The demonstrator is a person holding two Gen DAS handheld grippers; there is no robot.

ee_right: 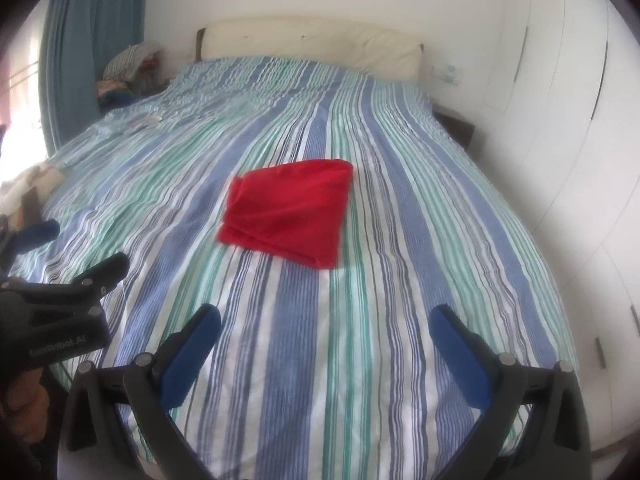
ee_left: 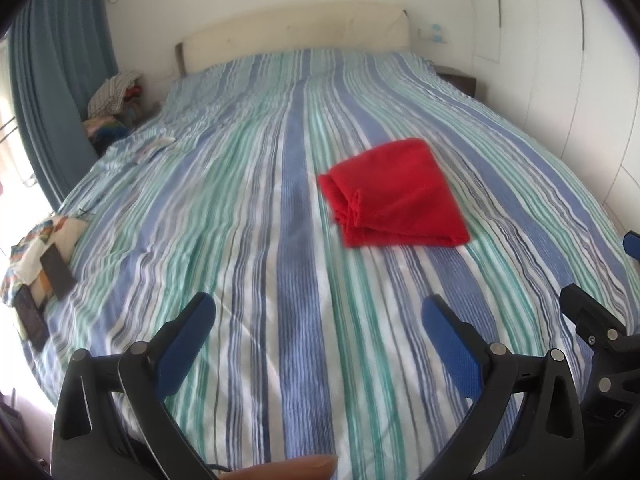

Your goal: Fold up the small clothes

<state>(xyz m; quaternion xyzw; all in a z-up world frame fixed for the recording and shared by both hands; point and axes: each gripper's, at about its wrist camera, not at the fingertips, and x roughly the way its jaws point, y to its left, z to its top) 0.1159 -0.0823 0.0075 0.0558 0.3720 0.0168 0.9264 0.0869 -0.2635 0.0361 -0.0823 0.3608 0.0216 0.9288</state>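
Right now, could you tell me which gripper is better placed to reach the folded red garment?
Probably the right gripper: the red garment lies almost straight ahead of its open jaws. From the left gripper, also open, it sits off to the right on the striped bedspread.

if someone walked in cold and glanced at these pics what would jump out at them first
The red garment jumps out: a folded bundle lying alone mid-bed on the blue, green and white striped bedspread. Next come the blue-padded left gripper and right gripper, both open, empty and held back from the cloth near the foot of the bed. A cluttered pile of clothes sits beside the cream headboard by the blue curtain.
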